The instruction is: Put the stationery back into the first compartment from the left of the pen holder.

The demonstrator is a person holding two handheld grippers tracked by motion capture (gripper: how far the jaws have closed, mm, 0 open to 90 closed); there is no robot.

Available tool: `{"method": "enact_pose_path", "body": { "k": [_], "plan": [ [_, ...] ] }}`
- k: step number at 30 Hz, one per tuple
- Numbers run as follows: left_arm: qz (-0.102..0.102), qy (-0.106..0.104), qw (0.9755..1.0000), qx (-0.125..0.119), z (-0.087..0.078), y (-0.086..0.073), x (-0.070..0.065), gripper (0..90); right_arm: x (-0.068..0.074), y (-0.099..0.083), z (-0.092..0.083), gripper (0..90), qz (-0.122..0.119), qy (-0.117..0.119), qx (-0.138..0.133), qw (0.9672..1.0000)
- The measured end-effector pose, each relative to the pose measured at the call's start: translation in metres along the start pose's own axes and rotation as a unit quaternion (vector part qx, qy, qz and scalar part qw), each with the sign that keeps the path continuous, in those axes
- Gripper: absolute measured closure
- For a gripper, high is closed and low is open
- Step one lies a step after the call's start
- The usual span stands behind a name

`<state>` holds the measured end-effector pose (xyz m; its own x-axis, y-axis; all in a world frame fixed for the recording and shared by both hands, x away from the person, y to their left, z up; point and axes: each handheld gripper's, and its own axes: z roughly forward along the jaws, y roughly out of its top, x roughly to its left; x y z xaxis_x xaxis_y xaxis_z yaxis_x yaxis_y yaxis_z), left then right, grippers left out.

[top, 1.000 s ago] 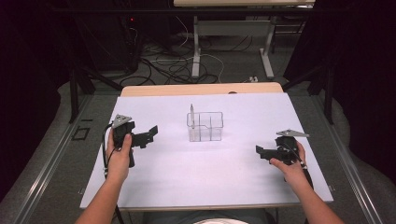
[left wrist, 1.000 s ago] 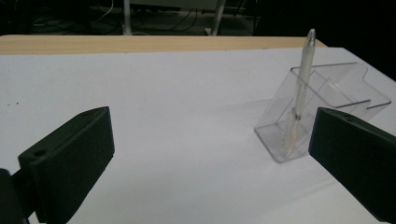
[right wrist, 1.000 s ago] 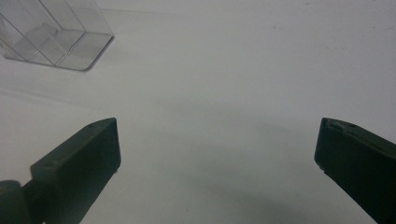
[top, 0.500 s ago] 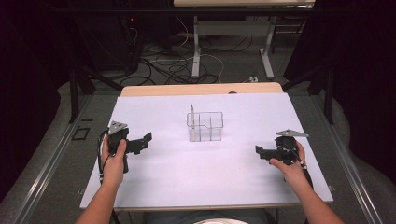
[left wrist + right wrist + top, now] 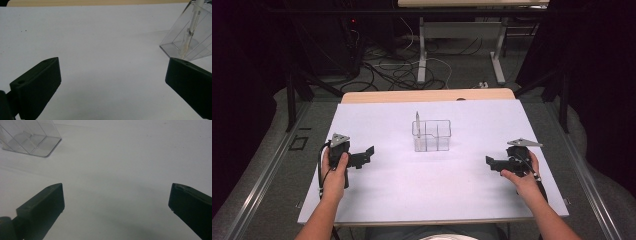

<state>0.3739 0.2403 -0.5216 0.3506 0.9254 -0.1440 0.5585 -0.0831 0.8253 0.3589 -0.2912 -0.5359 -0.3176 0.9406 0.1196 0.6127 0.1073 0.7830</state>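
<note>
Your left gripper [image 5: 369,153] has drawn back toward your side of the white table [image 5: 377,200] since a second ago, leaving it farther from the clear divided box [image 5: 432,136] at the centre — jaws spread wide, holding nothing. Your right gripper [image 5: 490,162] sits where it was near the right edge, well apart from the box, equally wide and empty. A slim white pen [image 5: 417,124] stands upright in the box's left compartment.

Bare forearms, black grippers, blocky black jaws, grey three-cornered top plates, black cables
</note>
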Motion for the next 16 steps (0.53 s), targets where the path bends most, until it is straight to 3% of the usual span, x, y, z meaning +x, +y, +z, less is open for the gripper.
{"method": "enact_pose_path", "body": {
  "k": [5, 16],
  "plan": [
    [0.013, 0.005, 0.9999, 0.007, 0.0025, -0.0015, -0.002, 0.0, -0.0002, -0.0001, -0.0006, 0.0, 0.001, -0.002, 0.0, 1.0],
    [0.02, 0.001, 0.9997, 0.014, 0.0076, -0.001, -0.0062, 0.0, -0.0019, -0.0014, -0.0017, 0.0, 0.004, -0.003, 0.003, 1.0]
  ]
}}
